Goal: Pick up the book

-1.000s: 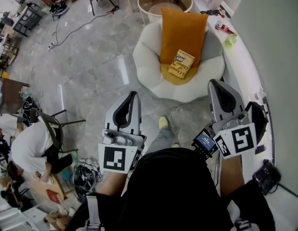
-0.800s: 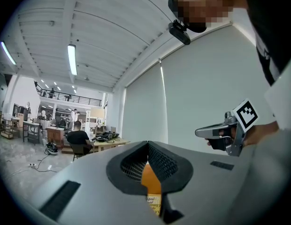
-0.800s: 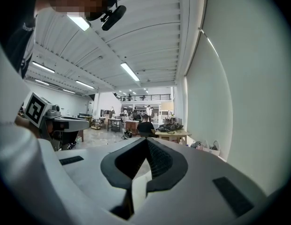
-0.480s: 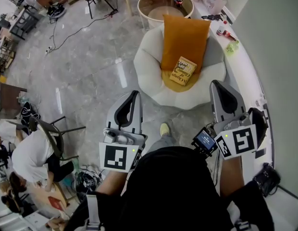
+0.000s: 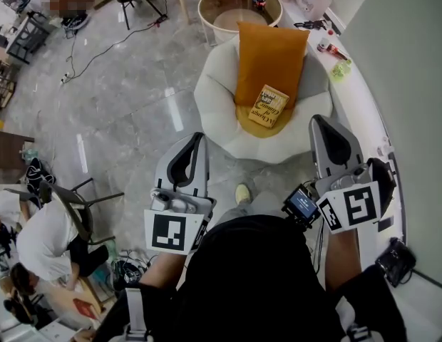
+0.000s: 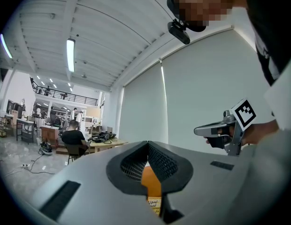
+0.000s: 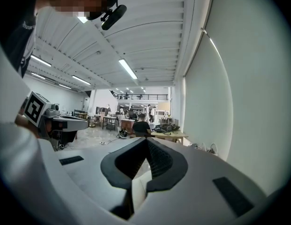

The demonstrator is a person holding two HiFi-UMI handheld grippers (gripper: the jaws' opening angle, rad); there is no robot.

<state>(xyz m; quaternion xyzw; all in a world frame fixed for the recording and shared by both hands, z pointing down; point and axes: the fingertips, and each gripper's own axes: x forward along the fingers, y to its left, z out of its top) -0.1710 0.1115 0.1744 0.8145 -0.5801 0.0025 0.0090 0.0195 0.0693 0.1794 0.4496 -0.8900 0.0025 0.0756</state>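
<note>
Head view: book [image 5: 268, 106] beyond right gripper [image 5: 323, 122]

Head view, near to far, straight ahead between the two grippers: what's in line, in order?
shoe → front edge of the white armchair → book → orange cushion → round table

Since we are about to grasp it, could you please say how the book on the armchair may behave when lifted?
The book looks like a thin paperback, so it is probably light and slightly bendy. It lies tilted on soft padding by the orange cushion, so a push would likely sink or slide it.
</note>
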